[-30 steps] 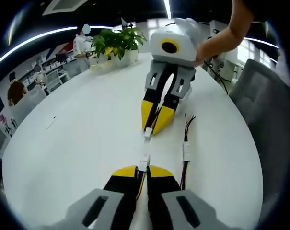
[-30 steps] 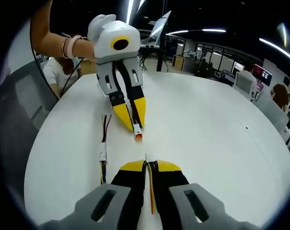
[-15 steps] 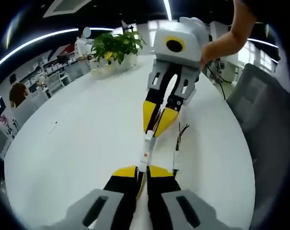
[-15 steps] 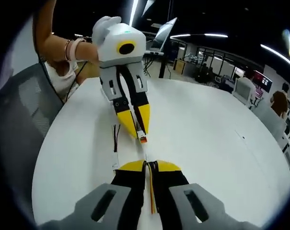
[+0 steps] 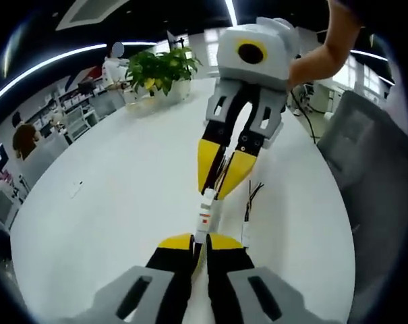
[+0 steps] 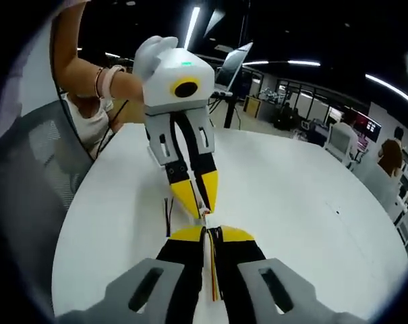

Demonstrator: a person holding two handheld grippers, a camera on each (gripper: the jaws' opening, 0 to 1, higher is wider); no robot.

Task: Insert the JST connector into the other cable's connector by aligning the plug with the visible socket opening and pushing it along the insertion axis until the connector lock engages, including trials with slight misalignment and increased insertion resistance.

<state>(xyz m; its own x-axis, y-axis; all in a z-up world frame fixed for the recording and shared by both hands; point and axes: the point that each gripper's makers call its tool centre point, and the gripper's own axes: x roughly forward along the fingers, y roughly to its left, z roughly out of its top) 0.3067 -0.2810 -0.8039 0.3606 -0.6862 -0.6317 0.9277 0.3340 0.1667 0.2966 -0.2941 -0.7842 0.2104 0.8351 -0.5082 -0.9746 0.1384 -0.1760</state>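
My left gripper (image 5: 199, 241) pinches its connector (image 5: 203, 219), butted tip-to-tip against my right gripper (image 5: 217, 185) (clamped on its cable); their axes look aligned.

Probably an open-plan office: desks (image 5: 75, 118), monitors (image 6: 371, 127), a potted plant (image 5: 156, 71), ceiling strip lights (image 6: 305, 63).

Potted plant (image 5: 158, 67) on white table (image 5: 116, 182); grey chair (image 6: 35, 175)
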